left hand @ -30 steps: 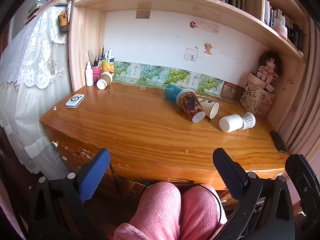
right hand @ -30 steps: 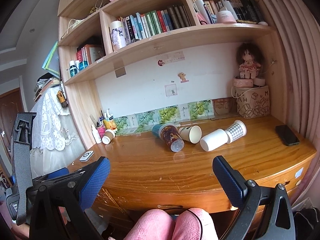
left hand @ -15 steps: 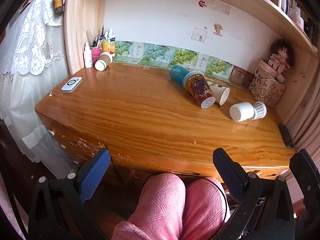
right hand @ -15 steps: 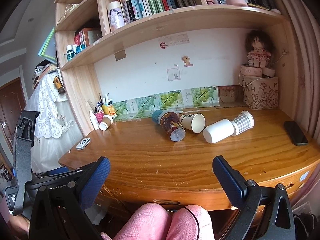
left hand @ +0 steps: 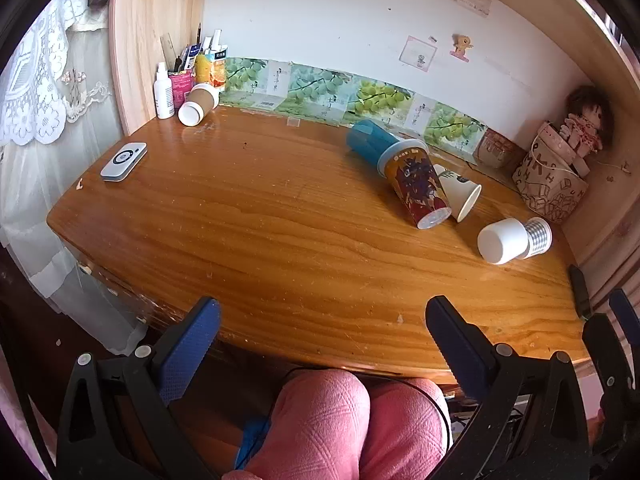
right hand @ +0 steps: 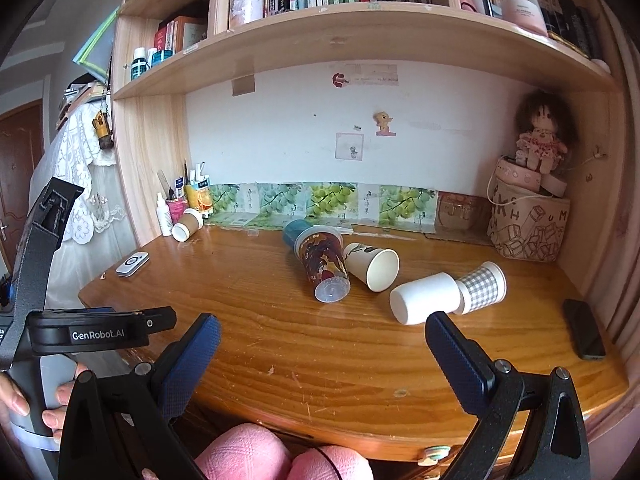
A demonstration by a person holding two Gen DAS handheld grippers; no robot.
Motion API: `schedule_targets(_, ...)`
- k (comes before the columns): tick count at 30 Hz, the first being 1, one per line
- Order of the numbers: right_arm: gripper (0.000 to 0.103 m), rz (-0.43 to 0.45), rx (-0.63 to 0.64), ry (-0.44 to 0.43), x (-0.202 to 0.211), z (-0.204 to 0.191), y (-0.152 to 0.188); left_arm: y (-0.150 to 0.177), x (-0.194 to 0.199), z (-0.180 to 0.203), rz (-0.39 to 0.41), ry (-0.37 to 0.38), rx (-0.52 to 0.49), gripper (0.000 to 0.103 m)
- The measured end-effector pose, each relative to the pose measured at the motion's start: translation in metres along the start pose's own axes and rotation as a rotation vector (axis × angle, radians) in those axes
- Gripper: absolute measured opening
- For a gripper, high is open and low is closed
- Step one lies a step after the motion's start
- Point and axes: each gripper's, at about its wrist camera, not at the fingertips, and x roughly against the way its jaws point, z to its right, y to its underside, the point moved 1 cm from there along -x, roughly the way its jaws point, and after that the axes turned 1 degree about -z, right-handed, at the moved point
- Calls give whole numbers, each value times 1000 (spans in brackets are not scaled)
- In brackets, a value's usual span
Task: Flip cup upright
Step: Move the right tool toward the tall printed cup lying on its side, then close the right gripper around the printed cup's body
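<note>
On the desk [left hand: 280, 232] I see, from the left, a brown-sleeved cup [left hand: 198, 103] tipped over, then a blue cup [left hand: 368, 140], a patterned cup [left hand: 418, 186], a white paper cup [left hand: 460, 196] and a white cup [left hand: 504, 240], all lying on their sides. My left gripper [left hand: 322, 344] and right gripper [right hand: 320, 360] gape wide at the near edge, holding nothing.

I'm looking at a glossy varnished wood desk [left hand: 280, 240], scuffed pale along its near edge. The printed cup [right hand: 323, 267] looks like shiny plastic; the white cup [right hand: 424, 298] beside it is matt paper. My left tool [left hand: 322, 332] has textured blue pads [left hand: 188, 350] on matt black plastic. Fuzzy pink cloth [left hand: 340, 424] below.
</note>
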Motion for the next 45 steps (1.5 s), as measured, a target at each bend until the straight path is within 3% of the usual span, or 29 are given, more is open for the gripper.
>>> schedule_targets(7,103,-88,32,-48,-53,-1,-35,-29,-17,-3,24,-25,-32,102)
schedule_targets(13,103,-139,53,-61,-99,-4,-48,-60,-37,-9,25,34,2,102)
schedule_targets(21,103,-170,27,-58,-147,7,-53,-112,-85,-5,-67,151,68,102)
schedule_targets(28,103,-184,18,-60,-181,20,-49,-149,-127,9,-104,151,107,102)
schedule_targets(31,103,-179,33,-57,-192,22,-48,-157,-145,17,-147,161,110,102)
schedule_targets(35,103,-176,33,-56,-204,26,-48,-161,-172,24,-243,250,155,102)
schedule_targets(38,103,-182,35,-53,-210,28,-46,-162,-182,27,-254,215,196,102)
schedule_targets(42,103,-184,45,-52,-214,28,-43,-162,-200,33,-320,266,219,102)
schedule_targets(45,103,-190,40,-60,-215,28,-41,-159,-207,37,-326,256,232,102)
